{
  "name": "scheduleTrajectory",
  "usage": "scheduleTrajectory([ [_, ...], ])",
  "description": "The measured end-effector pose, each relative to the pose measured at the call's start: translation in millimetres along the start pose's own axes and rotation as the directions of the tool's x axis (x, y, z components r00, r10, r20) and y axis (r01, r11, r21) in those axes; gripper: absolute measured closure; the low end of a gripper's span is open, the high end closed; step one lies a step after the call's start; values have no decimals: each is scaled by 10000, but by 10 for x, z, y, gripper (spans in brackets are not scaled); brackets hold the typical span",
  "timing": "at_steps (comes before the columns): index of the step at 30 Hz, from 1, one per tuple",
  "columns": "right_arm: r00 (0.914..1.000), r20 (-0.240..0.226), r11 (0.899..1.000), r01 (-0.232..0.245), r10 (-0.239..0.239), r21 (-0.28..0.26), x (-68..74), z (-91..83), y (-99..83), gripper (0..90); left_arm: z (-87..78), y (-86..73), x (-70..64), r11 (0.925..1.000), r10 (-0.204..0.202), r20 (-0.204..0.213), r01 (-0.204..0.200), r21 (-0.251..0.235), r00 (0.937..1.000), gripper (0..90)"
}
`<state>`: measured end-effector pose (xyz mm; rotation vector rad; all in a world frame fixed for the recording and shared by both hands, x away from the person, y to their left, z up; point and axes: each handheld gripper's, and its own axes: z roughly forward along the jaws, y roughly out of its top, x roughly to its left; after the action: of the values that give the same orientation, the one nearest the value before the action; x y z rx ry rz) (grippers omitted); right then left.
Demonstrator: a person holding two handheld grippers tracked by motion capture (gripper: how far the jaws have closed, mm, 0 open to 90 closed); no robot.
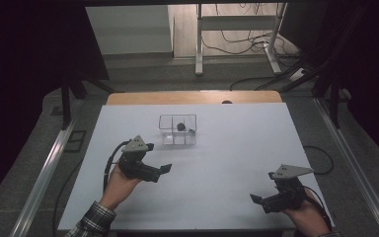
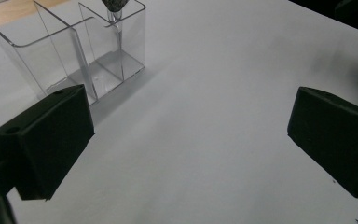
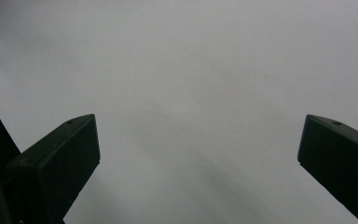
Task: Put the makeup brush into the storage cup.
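The left gripper (image 1: 164,169) sits at the left centre of the high view, above the white table (image 1: 227,148), held by a hand (image 1: 118,185) that enters from the lower left edge. In the left gripper view its two black jaws stand wide apart with nothing between them; the left gripper (image 2: 189,135) there looks across bare table surface.

The right gripper (image 1: 256,200) sits at the lower right of the high view, near the front edge of the table, held by a hand (image 1: 308,215) at the bottom edge. In the right gripper view the right gripper (image 3: 198,154) also has its jaws spread wide and empty, over plain table.

The clear box (image 1: 177,129), divided into compartments, stands upright at the centre of the high view, just above and to the right of the left gripper and apart from it. A small dark object (image 1: 181,126) rests in one rear compartment. In the left gripper view the clear box (image 2: 74,51) occupies the upper left, with the dark object (image 2: 115,3) at the top edge.

The two grippers are well apart.
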<state>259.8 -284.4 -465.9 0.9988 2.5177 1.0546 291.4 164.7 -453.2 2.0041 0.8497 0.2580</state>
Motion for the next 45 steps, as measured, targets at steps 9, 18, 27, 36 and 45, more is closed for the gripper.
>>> scheduleTrajectory([
  [9,10000,-18,10000,12,-12,12,2,3,0,0,-71,-74,-3,9999,-94,-51,93,-66,9999,8],
  [18,10000,-35,10000,-2,2,12,-1,4,-1,0,-135,-130,-20,9999,-77,-66,77,-101,9999,8],
  [27,10000,-39,10000,-7,7,9,-2,4,-1,0,-210,-218,-34,9998,-180,-127,178,-108,9998,8],
  [36,10000,-32,10000,-2,3,15,-2,4,-2,0,-267,-276,-47,9997,-205,-217,203,-113,9996,8],
  [45,10000,-44,10000,-1,2,21,0,4,-2,0,-335,-341,-49,9996,-280,-336,276,-111,9990,8],
])
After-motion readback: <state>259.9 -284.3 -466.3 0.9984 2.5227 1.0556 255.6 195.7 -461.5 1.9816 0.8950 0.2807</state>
